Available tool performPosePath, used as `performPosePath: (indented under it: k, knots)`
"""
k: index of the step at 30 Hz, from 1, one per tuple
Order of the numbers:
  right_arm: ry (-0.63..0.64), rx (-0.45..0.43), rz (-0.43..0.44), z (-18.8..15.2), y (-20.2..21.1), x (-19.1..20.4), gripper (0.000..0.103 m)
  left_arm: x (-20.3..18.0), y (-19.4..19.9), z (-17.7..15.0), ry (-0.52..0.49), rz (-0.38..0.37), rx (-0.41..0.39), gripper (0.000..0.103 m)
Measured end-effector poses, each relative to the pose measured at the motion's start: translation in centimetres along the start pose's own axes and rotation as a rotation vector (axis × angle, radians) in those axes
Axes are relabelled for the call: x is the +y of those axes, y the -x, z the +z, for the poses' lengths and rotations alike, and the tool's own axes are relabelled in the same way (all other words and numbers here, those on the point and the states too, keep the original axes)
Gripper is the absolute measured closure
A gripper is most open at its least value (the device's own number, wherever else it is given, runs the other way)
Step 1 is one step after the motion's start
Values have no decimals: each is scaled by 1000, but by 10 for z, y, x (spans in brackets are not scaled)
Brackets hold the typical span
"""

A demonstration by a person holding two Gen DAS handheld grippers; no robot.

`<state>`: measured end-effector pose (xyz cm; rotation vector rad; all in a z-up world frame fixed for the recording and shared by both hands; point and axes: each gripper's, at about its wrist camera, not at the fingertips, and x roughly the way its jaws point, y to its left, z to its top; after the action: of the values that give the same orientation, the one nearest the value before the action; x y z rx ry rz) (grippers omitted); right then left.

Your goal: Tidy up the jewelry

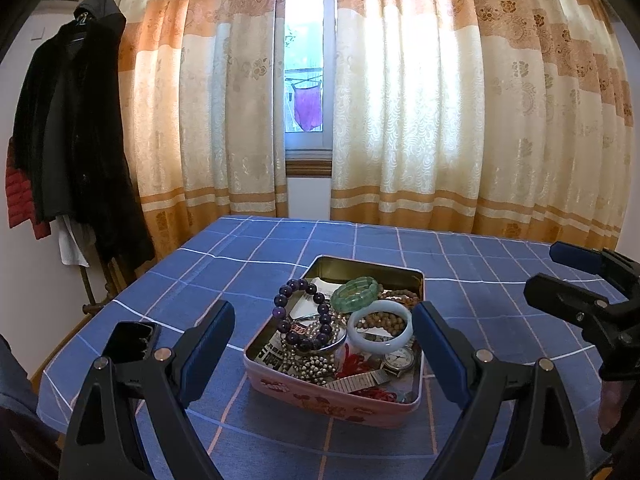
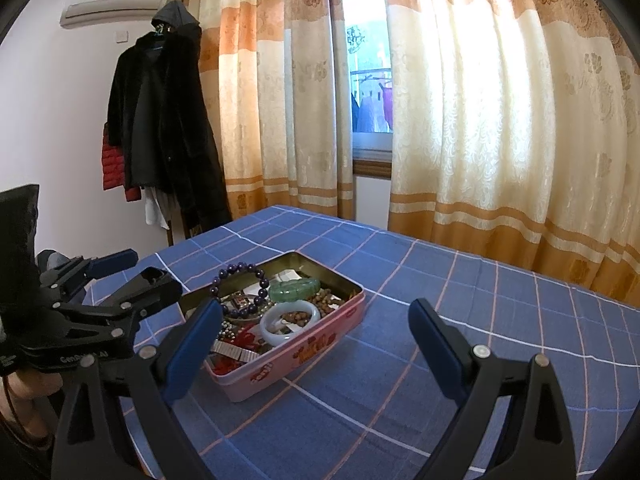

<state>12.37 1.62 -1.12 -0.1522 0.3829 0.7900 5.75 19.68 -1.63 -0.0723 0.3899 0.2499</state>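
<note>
A pink tin box (image 1: 320, 394) (image 2: 316, 348) sits on the blue checked tablecloth, full of jewelry. Inside lie a purple bead bracelet (image 1: 304, 312) (image 2: 240, 284), a green bangle (image 1: 356, 291) (image 2: 294, 290), a white jade bangle (image 1: 380, 328) (image 2: 290, 324), a wristwatch (image 1: 398, 360), brown beads, silver beads and red cord. My left gripper (image 1: 324, 332) hovers in front of the tin, open and holding nothing; it also shows at the left in the right wrist view (image 2: 132, 268). My right gripper (image 2: 316, 328) stands open and bare to the tin's right; its fingers (image 1: 576, 258) show at the right edge.
The tablecloth (image 2: 480, 320) covers a table that ends at patterned curtains (image 1: 400, 120) and a window. Dark coats (image 1: 76, 140) hang on a rack at the left beyond the table's left edge. A hand (image 2: 28, 392) holds the left gripper.
</note>
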Motion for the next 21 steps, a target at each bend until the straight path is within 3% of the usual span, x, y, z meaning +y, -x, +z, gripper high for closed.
performPosePath:
  k: [16, 21]
  knots:
    - [19, -21, 7, 3, 4, 6, 7, 1, 1, 5, 48, 36, -27, 12]
    - [7, -18, 4, 2, 3, 4, 7, -3, 2, 1, 17, 36, -43, 12]
